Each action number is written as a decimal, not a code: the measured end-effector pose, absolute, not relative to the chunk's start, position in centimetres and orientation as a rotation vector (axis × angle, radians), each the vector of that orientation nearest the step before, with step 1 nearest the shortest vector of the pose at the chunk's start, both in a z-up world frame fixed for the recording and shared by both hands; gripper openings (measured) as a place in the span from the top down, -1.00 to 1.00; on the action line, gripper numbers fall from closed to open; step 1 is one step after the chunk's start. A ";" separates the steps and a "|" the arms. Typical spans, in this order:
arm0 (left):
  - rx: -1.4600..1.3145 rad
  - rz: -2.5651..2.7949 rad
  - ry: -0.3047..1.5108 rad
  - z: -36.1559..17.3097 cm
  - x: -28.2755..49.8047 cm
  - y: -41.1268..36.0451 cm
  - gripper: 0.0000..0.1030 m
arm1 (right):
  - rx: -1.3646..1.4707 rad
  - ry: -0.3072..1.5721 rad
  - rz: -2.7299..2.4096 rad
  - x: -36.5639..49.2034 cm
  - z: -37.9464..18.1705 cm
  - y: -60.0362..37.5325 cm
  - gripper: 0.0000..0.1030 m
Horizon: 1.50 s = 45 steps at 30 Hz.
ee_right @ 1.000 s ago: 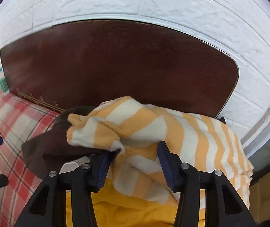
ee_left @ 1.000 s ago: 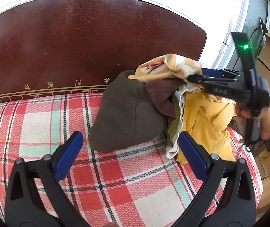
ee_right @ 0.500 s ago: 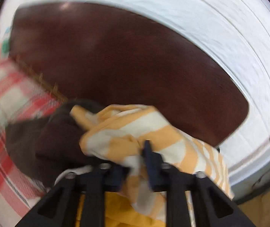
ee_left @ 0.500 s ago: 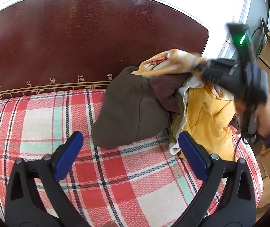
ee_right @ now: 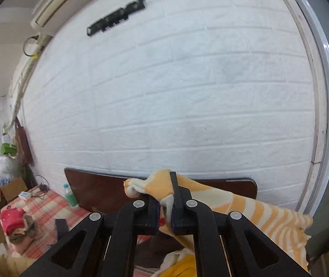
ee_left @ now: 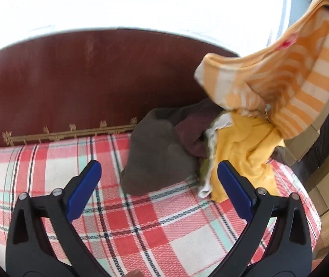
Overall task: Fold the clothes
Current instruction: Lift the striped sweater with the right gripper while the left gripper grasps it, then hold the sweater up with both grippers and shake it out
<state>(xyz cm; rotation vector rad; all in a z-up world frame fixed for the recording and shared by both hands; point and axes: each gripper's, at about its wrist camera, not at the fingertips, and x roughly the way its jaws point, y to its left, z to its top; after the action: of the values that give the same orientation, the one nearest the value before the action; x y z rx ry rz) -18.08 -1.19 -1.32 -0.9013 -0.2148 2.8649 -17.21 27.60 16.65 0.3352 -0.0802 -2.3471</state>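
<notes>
Striped garment [ee_left: 302, 73] blurred, right gripper [ee_right: 166, 210] jaws clamping it

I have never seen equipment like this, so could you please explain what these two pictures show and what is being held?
A person holds a hand-held claw in each hand, each with a camera looking along its fingers. The left camera shows the open left claw above a plaid bed cover, where a heap of clothes lies: a brown garment and a plain yellow one. The right camera shows the right claw shut on an orange-striped garment, raised in front of a white brick wall.
</notes>
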 end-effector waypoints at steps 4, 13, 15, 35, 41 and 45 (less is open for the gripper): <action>-0.719 2.792 -0.209 1.1 -15.4 0.2 -0.96 | 0.218 -0.122 -2.256 -11.4 22.2 29.0 0.90; -0.474 2.488 -0.040 3.7 -8.1 4.1 -0.96 | 0.109 -0.177 -2.092 -0.1 25.9 29.4 0.90; -0.465 2.432 -0.007 3.5 -6.7 4.6 -0.96 | 0.100 -0.199 -2.051 1.2 26.1 30.0 0.90; -0.387 2.212 -0.030 3.8 1.7 2.0 0.43 | 0.065 -0.188 -1.744 11.7 25.2 24.6 0.90; -0.448 2.304 -0.176 3.8 1.7 -1.7 0.77 | 0.119 -0.229 -1.796 11.1 23.7 23.7 0.89; -0.383 2.385 -0.265 6.1 4.3 -6.5 0.78 | 0.112 -0.286 -1.825 10.8 22.4 24.8 0.89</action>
<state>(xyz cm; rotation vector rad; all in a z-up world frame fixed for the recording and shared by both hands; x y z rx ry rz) 4.31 -6.49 6.09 -0.3825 -0.2653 2.3849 10.83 24.84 22.45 0.1124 -0.2862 -1.8254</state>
